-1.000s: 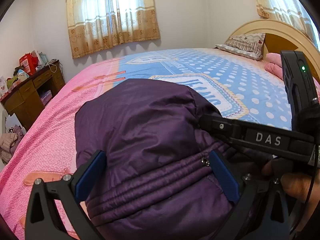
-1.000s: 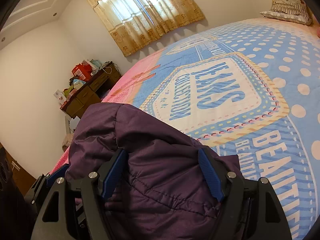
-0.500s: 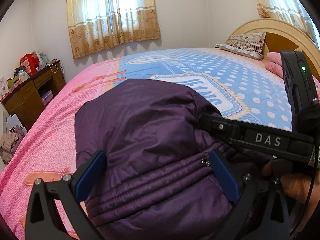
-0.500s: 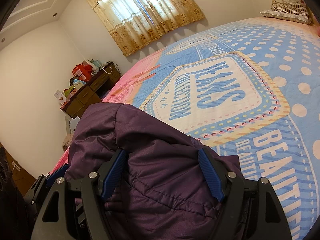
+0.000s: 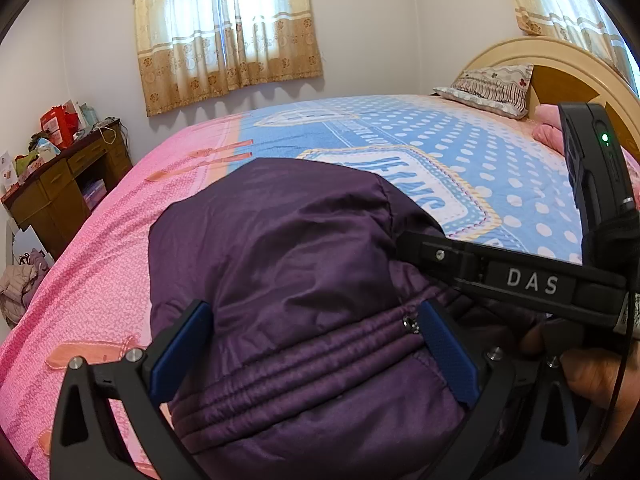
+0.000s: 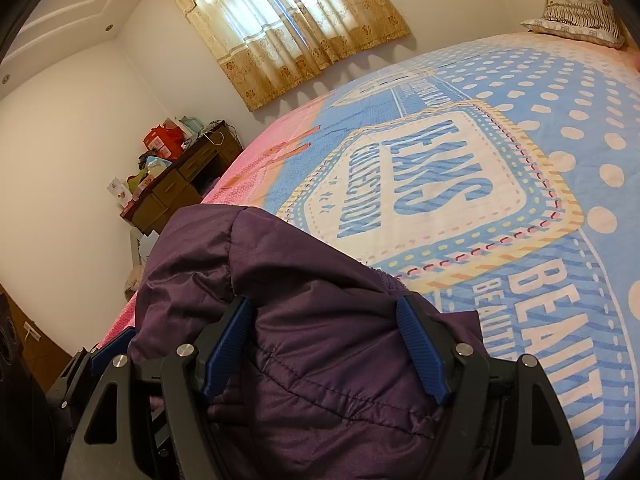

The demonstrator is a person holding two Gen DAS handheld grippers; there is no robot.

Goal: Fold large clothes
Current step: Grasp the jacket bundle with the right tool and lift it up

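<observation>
Lying bunched on the near edge of the bed (image 5: 460, 148), the purple padded jacket (image 5: 288, 264) fills the lower half of both wrist views. At the far left a wooden desk (image 5: 60, 196) piled with bags and boxes stands against the wall, and a beige curtain (image 5: 224, 32) hangs over the window behind the bed. The left gripper (image 5: 312, 344) has its jaws spread wide, blue pads (image 5: 180, 344) on either side of a thick fold of the jacket near its ribbed, stitched band; whether the pads actually press the cloth cannot be told. Just to its right, the right gripper (image 6: 324, 340) straddles another mound of the same jacket, jaws likewise wide, and a firm hold cannot be confirmed there either. Further right the blue dotted bedspread (image 6: 520, 128) with its lettered badge stretches to a patterned pillow (image 5: 492, 88) against the curved wooden headboard (image 5: 560, 64)
</observation>
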